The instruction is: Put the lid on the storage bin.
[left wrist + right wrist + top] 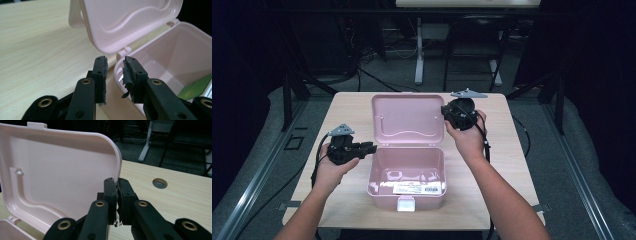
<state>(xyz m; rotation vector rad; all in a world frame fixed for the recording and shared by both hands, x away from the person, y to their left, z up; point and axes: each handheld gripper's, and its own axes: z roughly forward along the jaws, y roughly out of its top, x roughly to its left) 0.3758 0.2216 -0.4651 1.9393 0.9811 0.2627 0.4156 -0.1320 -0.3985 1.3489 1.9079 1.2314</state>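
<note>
A pink plastic box (377, 175) stands open in the middle of the wooden table. Its lid (407, 117) is tipped up and back on the rear hinge. Inside lie a white labelled card (417, 189) and some clear pieces; a green edge (195, 87) also shows in there. My left gripper (371, 147) hovers just left of the box, near its rear left corner. In the left gripper view its jaws (115, 62) stand open with nothing between them. My right gripper (446, 111) is at the lid's upper right edge. Its jaws (117, 182) are shut on the lid's edge (119, 167).
The table (347, 115) has bare wood to the left and right of the box. A round cable hole (160, 183) sits in the tabletop beyond the right gripper. A white latch tab (406, 204) juts from the box's front. Desk legs and cables stand behind the table.
</note>
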